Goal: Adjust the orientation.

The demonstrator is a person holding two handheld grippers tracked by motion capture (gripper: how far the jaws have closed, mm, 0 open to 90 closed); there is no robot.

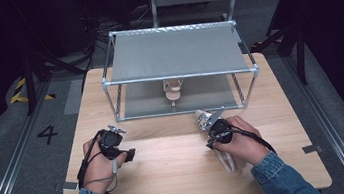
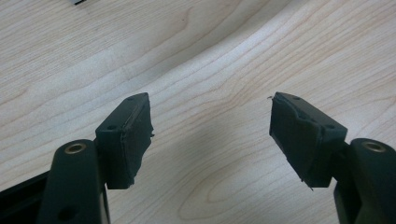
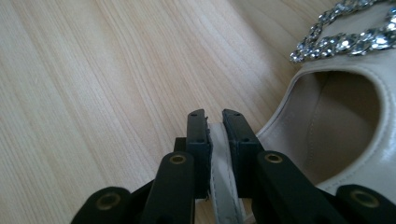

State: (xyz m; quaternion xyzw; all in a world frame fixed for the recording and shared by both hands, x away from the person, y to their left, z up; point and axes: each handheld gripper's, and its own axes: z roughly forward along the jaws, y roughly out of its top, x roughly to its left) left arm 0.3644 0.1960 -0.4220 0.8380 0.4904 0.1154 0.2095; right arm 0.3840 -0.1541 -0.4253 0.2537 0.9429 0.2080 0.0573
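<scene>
Fingers (image 3: 239,135) of the right gripper (image 3: 214,122) are clamped on the rim of a cream leather shoe with rhinestones (image 3: 345,116), probably a pump; the left gripper (image 2: 210,135) is held spread over the light wooden table (image 2: 210,60).

1. A light wooden table with a pale grain top (image 1: 168,163) takes up the middle of the high view, from mid-frame down to the lower edge.
2. A two-tier rack of silver metal tubes with grey fabric shelves (image 1: 177,53) stands on the table's far half, in the upper middle of the frame.
3. A cream high-heeled shoe (image 1: 173,91) stands on the rack's lower shelf, near the frame's centre.
4. A second cream leather shoe with a rhinestone trim (image 3: 345,116) lies on the tabletop at the lower right of centre.
</scene>
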